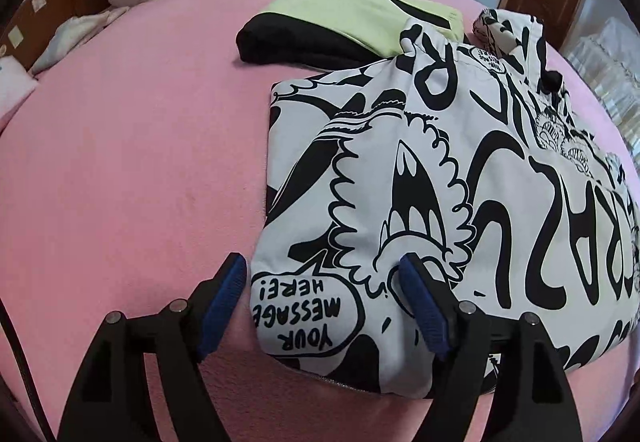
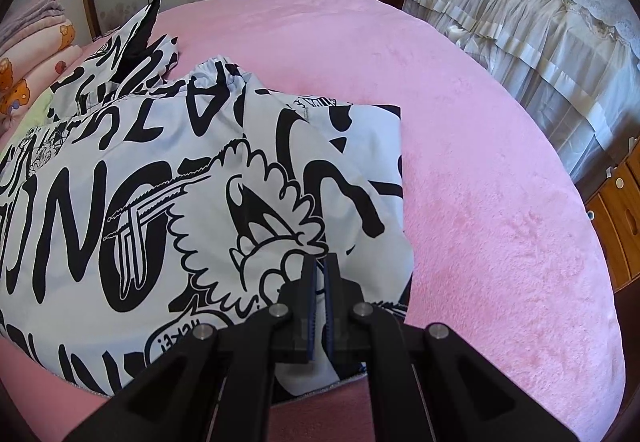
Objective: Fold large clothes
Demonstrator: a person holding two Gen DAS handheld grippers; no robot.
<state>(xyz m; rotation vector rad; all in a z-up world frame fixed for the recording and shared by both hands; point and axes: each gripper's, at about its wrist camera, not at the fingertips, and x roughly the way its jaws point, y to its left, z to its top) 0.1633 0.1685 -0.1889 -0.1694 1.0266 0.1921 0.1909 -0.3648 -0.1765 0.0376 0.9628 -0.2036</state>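
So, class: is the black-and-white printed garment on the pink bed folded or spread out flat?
Folded. The printed garment lies as a compact rectangle, both side panels doubled over its middle.

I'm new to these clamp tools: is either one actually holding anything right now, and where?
The right gripper is shut on the black-and-white printed garment, pinching its near edge. The left gripper is open, straddling the garment's near corner without gripping.

Both wrist views close, angled down, sharing printed garment.
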